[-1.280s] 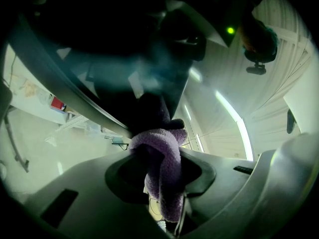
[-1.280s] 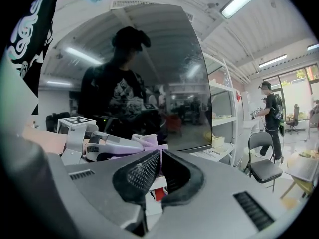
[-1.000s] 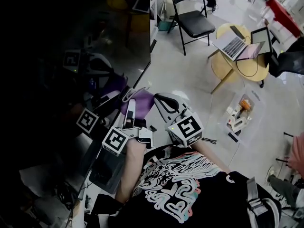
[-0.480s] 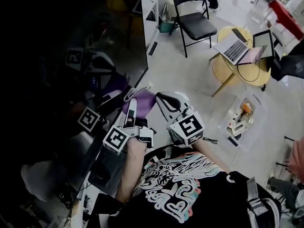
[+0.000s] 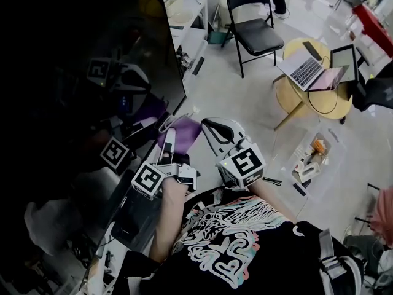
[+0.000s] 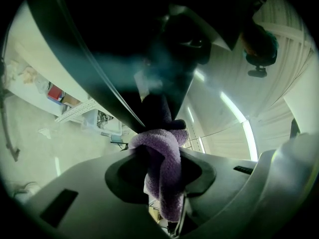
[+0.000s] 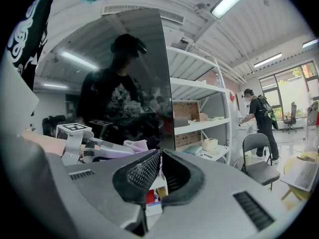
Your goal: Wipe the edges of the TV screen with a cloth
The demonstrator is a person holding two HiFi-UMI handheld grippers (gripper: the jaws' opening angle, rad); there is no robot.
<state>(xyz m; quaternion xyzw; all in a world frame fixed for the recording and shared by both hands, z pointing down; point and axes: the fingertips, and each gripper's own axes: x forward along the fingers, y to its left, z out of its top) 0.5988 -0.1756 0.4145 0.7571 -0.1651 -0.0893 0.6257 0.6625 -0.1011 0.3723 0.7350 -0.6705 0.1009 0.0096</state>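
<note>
Purple cloth (image 6: pixel 158 142) clamped in left hand-held gripper (image 6: pixel 162 167), at TV screen (image 5: pixel 73 72) edge

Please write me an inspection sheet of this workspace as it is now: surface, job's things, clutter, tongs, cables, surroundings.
Surface: TV screen is dark and glossy, mirroring the tongs.
Job's things: purple cloth is bunched against the screen's edge.
Clutter: clear bin of small items below the round table.
Tongs: left tongs shut on the cloth; right tongs shut, empty, held beside the screen.
Cables: thin dark cable on the round table.
Surroundings: folding chair, open laptop, white shelving.
</note>
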